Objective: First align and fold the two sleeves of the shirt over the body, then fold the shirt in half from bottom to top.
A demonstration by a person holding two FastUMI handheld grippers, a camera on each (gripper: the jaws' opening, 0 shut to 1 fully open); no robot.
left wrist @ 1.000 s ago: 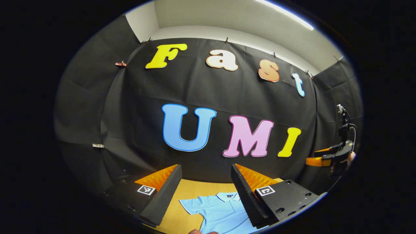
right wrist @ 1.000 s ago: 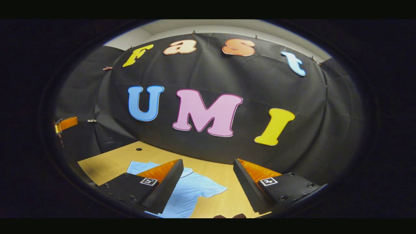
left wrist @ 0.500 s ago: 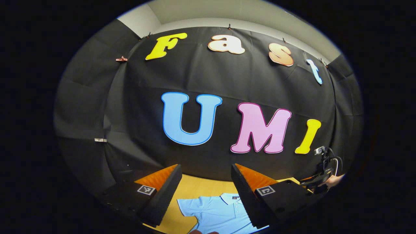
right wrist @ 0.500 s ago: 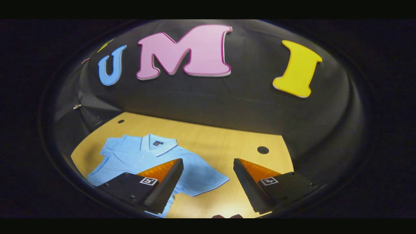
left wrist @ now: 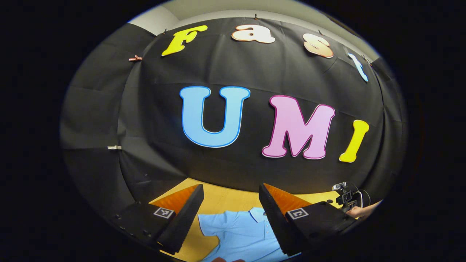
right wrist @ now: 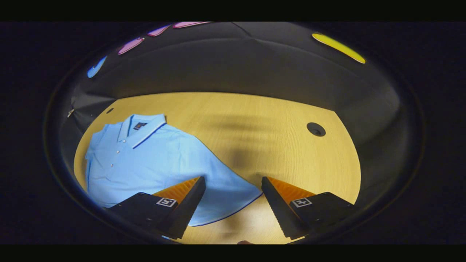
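A light blue polo shirt lies flat on the wooden table, collar toward the far wall. In the right gripper view my right gripper is open and hovers over the shirt's near sleeve, whose hem runs between the fingers. In the left gripper view my left gripper is open above the table, with the shirt and its collar seen between the fingers. The right gripper and the hand holding it appear low at the far right of that view.
Two round cable holes sit in the tabletop near the back. The black cloth wall closes the table on the far side and both ends. Bare wood stretches to the right of the shirt.
The right gripper has tipped down and dropped toward the table, closing in on the shirt's sleeve. The left gripper has also tilted down a little. Both stay open.
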